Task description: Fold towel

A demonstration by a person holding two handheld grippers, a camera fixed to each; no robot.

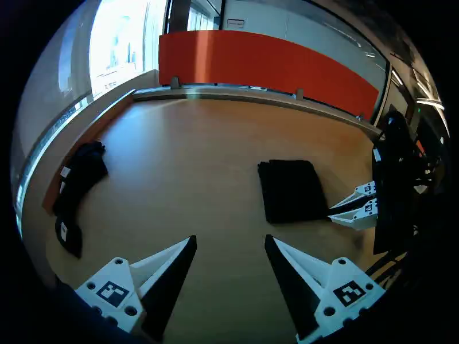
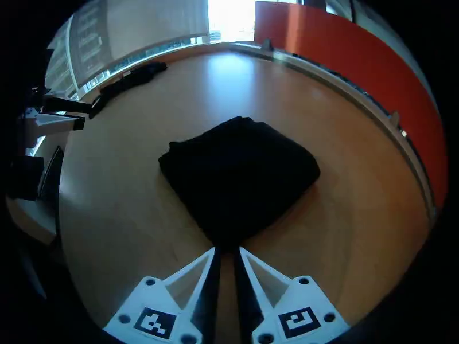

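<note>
**Jaws wide on the left, nearly closed on the right, beside a folded towel**

Jaws of our left gripper (image 1: 229, 247) stand wide apart at 6 o'clock in the left gripper view, holding nothing, with bare wooden worktop (image 1: 189, 160) between them. The black towel (image 1: 291, 190), folded into a thick rectangle, lies flat on the worktop toward 3 o'clock. At about 4 o'clock our right gripper (image 1: 331, 215) reaches in, its tips at the towel's near corner. In the right gripper view its jaws, at 6 o'clock, are drawn almost together with a thin strip of wood between them. Their tips meet the towel's nearest edge, and we cannot tell whether they pinch cloth. The left gripper shows there at 10 o'clock, well apart from the towel. In the left gripper view a dark bundle (image 1: 80, 183) lies along the worktop's edge at 9 o'clock, and an orange panel (image 1: 258, 60) stands behind at 12 o'clock.
</note>
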